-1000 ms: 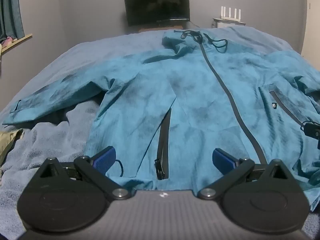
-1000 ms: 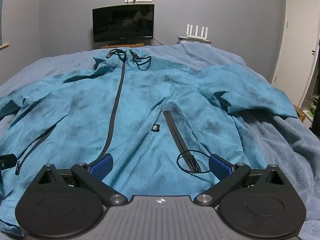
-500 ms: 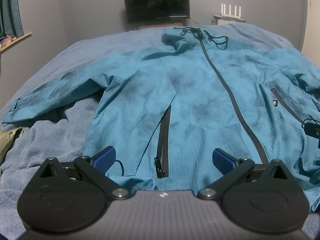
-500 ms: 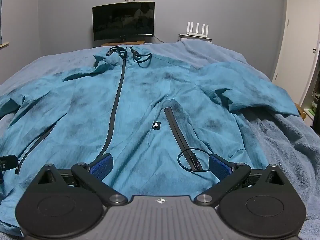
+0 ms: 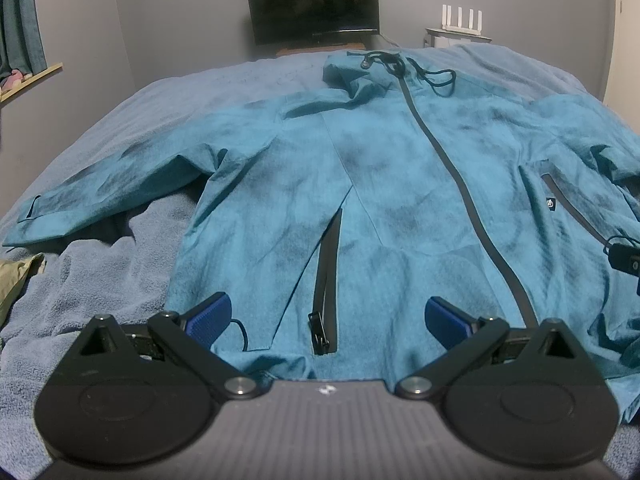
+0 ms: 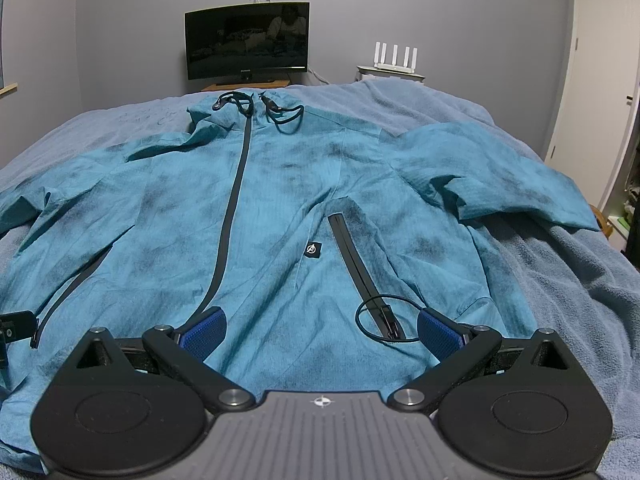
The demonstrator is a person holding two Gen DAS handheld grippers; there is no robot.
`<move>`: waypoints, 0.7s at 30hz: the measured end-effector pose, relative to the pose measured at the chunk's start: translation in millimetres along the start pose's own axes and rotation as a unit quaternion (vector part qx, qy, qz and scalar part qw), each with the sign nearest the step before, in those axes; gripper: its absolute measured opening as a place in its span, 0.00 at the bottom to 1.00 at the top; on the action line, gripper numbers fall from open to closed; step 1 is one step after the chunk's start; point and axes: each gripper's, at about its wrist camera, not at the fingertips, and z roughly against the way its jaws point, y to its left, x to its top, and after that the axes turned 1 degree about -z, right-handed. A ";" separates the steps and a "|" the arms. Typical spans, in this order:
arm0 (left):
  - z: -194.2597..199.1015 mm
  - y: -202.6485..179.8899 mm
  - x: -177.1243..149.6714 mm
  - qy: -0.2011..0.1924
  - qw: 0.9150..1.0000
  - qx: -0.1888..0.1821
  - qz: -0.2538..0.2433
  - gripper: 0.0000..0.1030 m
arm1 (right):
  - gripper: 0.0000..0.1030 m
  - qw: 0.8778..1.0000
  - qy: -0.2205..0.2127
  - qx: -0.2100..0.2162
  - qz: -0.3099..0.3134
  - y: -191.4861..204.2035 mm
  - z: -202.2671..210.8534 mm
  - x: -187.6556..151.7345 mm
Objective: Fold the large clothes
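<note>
Left gripper (image 5: 326, 318): held low over the near hem of the jacket, its blue pads (image 5: 209, 316) spread wide with nothing between them; whether the pads rest on the cloth cannot be told. Right gripper (image 6: 320, 330): likewise spread and empty, set over the hem further to the right, a looped zip-pull cord (image 6: 380, 318) lying just inside its right pad. Teal jacket (image 5: 400, 184): laid face up and zipped on the bed, hem nearest the grippers, collar farthest; a dark pocket zip (image 5: 326, 280) is seen between the left gripper's pads, the centre zip (image 6: 230, 216) runs up to the collar drawcords (image 6: 280, 116), and a small logo patch (image 6: 313, 250) sits beside the right-hand pocket zip. Sleeves are spread out to either side, the right one (image 6: 500, 176) rumpled. Grey-blue blanket (image 6: 560, 280): covers the bed beneath the jacket. Beyond the bed: a dark monitor (image 6: 247, 46), a white router (image 6: 394, 58), a white door (image 6: 596, 80) at the right.
</note>
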 end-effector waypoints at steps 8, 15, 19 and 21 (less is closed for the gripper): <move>-2.6 0.0 -3.0 0.000 1.000 0.000 0.000 1.00 | 1.00 1.000 0.001 0.000 0.000 -0.3 0.0 0.4; -2.5 -0.7 1.7 0.000 1.000 0.000 0.000 1.00 | 1.00 1.000 0.002 0.001 -0.001 -0.6 -0.3 0.6; -2.9 -0.3 -0.5 0.000 1.000 0.000 0.000 1.00 | 1.00 1.000 0.002 0.001 -0.001 -0.7 -0.5 0.7; -2.7 -0.1 -2.4 0.000 1.000 0.000 0.000 1.00 | 1.00 1.000 0.002 0.001 -0.001 -0.8 -0.5 0.9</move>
